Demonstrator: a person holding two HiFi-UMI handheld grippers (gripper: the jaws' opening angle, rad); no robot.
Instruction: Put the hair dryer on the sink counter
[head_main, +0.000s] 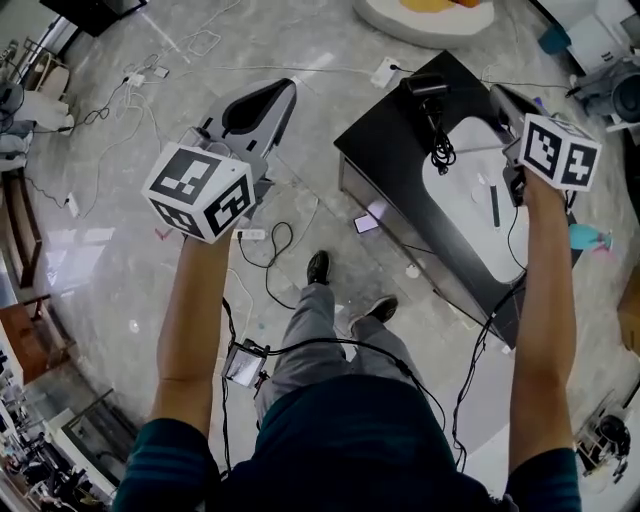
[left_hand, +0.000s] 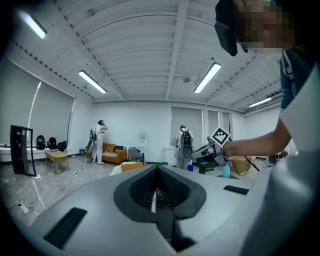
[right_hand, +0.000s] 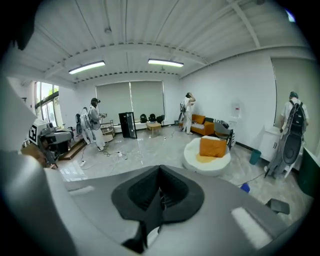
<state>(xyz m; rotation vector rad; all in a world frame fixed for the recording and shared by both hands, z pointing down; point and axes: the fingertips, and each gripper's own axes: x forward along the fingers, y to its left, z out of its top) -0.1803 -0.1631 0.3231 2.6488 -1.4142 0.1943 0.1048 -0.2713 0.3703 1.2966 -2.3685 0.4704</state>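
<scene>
On sink counter (head_main: 385, 150): hair dryer (head_main: 430, 95) lies delivered, apparently. Left gripper (head_main: 285, 88), right gripper (head_main: 497, 95) hover clear, jaws together, empty.

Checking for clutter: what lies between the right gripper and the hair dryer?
Head view: only bare black counter and the white basin's edge lie between the right gripper and the hair dryer.

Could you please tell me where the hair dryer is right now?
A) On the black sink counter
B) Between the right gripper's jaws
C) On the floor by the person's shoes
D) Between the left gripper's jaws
A: the head view shows the hair dryer lying on the black sink counter, at the far end of the white basin.
</scene>
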